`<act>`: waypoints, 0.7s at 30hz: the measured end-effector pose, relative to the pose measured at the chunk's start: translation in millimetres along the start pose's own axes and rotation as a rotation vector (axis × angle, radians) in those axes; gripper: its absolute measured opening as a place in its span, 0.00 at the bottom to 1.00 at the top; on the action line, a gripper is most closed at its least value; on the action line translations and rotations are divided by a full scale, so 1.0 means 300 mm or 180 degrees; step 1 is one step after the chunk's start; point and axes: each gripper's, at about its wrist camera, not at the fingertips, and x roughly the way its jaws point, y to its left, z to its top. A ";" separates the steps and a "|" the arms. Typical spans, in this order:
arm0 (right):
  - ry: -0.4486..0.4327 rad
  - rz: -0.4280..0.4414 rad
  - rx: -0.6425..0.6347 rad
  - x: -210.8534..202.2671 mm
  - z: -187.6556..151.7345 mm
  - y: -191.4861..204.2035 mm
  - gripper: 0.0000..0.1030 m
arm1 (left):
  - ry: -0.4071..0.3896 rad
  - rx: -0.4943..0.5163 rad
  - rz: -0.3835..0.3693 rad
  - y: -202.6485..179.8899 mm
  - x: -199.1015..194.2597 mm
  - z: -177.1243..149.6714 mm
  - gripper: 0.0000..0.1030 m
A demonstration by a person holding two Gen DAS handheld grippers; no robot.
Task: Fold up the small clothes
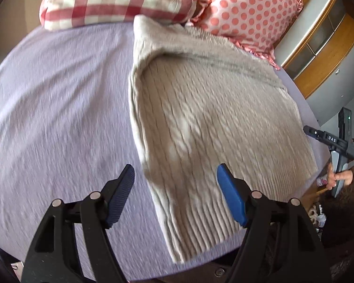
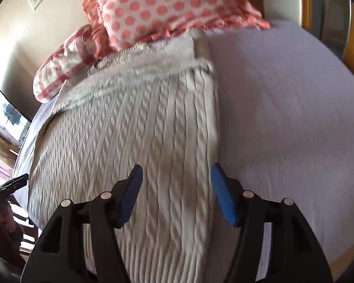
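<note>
A beige cable-knit sweater [image 1: 212, 118] lies flat on a lilac bed sheet [image 1: 59, 106], partly folded, with a sleeve laid across its top. My left gripper [image 1: 175, 173] is open and empty, hovering over the sweater's left edge near the hem. In the right wrist view the same sweater [image 2: 134, 129] fills the left and middle. My right gripper [image 2: 177, 171] is open and empty above the sweater's right edge. The right gripper also shows at the far right of the left wrist view [image 1: 328, 139], and the left gripper at the far left of the right wrist view [image 2: 13, 184].
A red checked pillow [image 1: 115, 0] and a pink polka-dot pillow [image 1: 250, 9] lie at the head of the bed, touching the sweater's top. Bare sheet [image 2: 283, 118] lies right of the sweater. A wooden cabinet [image 1: 323, 54] stands beyond the bed's right edge.
</note>
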 end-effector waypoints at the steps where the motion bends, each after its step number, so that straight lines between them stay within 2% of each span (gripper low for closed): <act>1: -0.0012 -0.0008 -0.0007 -0.007 -0.011 -0.003 0.61 | 0.0024 -0.0022 -0.0024 -0.001 0.004 -0.016 0.70; 3: -0.0020 0.0025 0.0020 -0.022 -0.038 -0.005 0.60 | -0.0004 -0.0007 -0.0004 -0.013 -0.002 -0.031 0.70; 7: -0.0101 -0.0032 0.0074 -0.037 -0.071 -0.019 0.50 | -0.0010 -0.0034 -0.0017 -0.029 -0.021 -0.065 0.70; 10: -0.0124 0.0135 0.0059 -0.051 -0.104 -0.014 0.46 | -0.0032 -0.0051 -0.0042 -0.029 -0.036 -0.092 0.69; 11: -0.0107 0.0192 0.0021 -0.055 -0.115 -0.008 0.41 | -0.0042 -0.0056 -0.0046 -0.034 -0.042 -0.105 0.68; 12: -0.0084 0.0265 -0.0019 -0.059 -0.128 -0.001 0.36 | -0.0043 -0.0060 -0.0046 -0.037 -0.046 -0.112 0.64; 13: -0.0048 0.0368 -0.0037 -0.061 -0.139 0.004 0.24 | -0.0039 -0.0076 -0.0059 -0.042 -0.050 -0.121 0.62; 14: 0.0016 0.0563 -0.0013 -0.059 -0.158 0.006 0.21 | -0.0021 -0.0107 -0.0100 -0.048 -0.055 -0.132 0.58; 16: 0.0002 0.0686 -0.0004 -0.067 -0.185 0.007 0.14 | 0.0005 -0.0145 -0.0138 -0.058 -0.061 -0.148 0.50; 21: -0.0015 0.1001 0.0193 -0.071 -0.227 -0.030 0.09 | 0.0067 -0.0211 -0.0091 -0.076 -0.062 -0.173 0.22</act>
